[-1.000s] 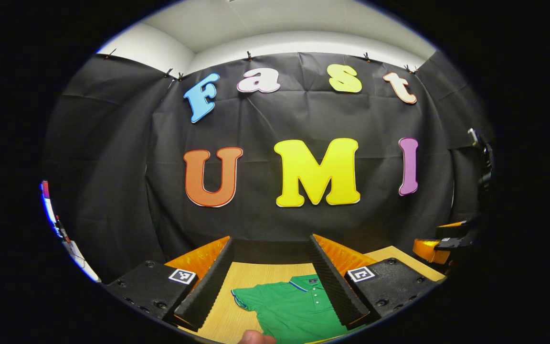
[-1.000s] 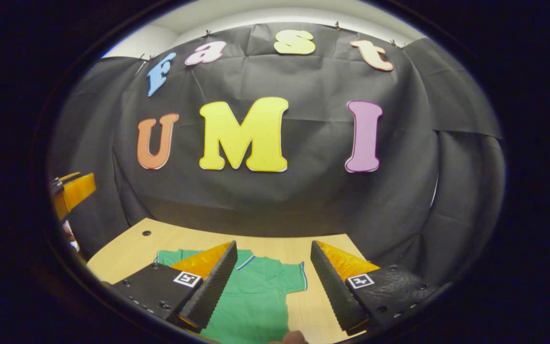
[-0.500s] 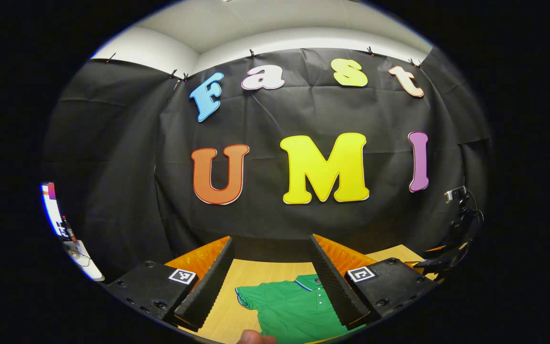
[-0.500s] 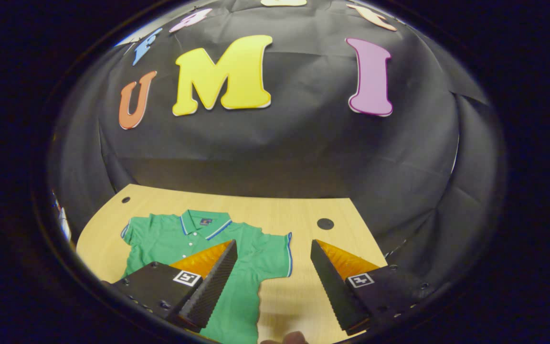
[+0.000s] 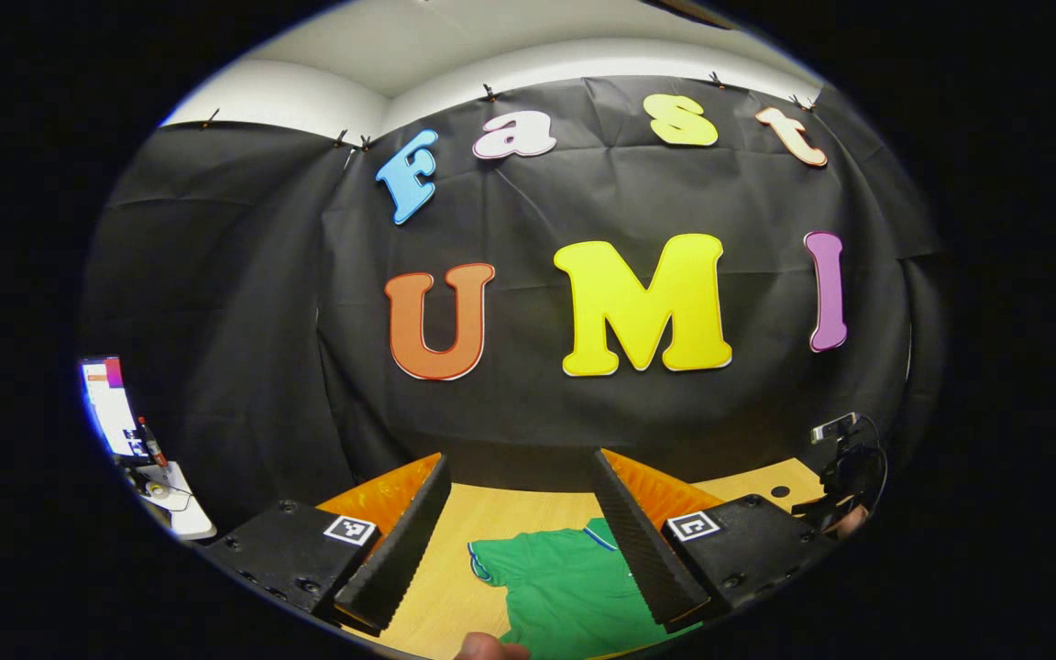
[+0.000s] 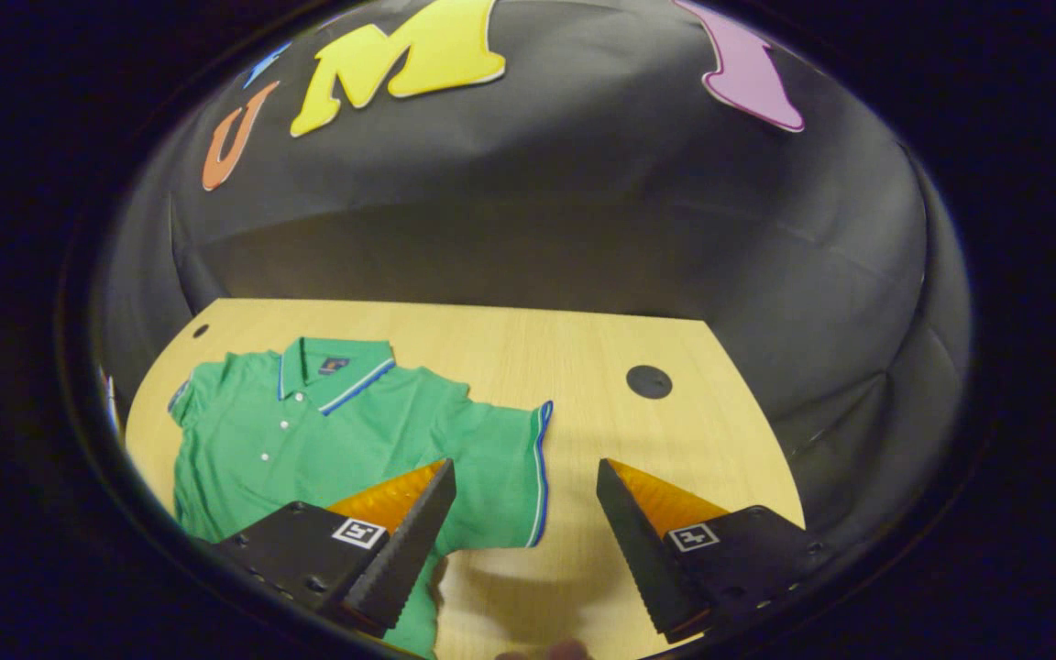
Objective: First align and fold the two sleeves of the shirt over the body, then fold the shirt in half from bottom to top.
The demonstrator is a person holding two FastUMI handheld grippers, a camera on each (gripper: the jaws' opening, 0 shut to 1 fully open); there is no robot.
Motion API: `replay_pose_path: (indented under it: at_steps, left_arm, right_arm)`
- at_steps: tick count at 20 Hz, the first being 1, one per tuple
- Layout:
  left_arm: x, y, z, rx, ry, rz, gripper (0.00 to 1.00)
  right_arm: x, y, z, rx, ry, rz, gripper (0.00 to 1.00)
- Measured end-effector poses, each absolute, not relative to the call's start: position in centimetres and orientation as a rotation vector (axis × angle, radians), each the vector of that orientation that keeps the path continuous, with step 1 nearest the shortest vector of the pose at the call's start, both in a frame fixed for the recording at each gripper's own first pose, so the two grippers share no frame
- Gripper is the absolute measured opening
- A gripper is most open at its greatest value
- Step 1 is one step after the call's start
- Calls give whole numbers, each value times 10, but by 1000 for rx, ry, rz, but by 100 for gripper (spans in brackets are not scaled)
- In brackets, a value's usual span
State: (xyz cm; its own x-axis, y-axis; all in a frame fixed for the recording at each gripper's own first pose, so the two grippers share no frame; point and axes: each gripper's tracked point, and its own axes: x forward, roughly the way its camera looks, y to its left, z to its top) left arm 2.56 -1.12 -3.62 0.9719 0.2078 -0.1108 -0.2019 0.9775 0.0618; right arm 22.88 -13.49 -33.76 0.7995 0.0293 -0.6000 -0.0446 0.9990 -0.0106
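On the wooden bench (image 6: 510, 344) a green polo shirt (image 6: 335, 431) lies flat, collar toward the wall, both sleeves spread out. Above its sleeve edge the right claw (image 6: 523, 536) hangs with fingers apart, empty. Likewise the left claw (image 5: 519, 532) gapes empty above the shirt (image 5: 565, 587).

Black gripper blocks (image 6: 308, 555) — square coded markers (image 6: 358, 532), screws.

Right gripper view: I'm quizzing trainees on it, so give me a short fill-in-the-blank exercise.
1. The shirt lying on the table is ____ in colour.
2. The right gripper has its fingers ____, holding nothing.
3. Both sleeves of the shirt are not yet ____.

Missing words: green; open; folded
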Motion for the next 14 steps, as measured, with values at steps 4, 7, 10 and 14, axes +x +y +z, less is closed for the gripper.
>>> replay_pose_path:
  at_steps: [4,7,10,14]
  left_arm:
    - [28,-8,-48,38,155,233,99]
    - [32,-10,-56,39,179,236,99]
    - [36,-16,-65,50,199,220,99]
    - [42,-28,-64,52,193,189,99]
  right_arm:
    - [252,-139,-373,-27,687,33,96]
    - [265,-140,-390,-4,720,26,96]
    - [273,-137,-391,44,728,38,94]
    - [274,-130,-394,51,751,69,61]
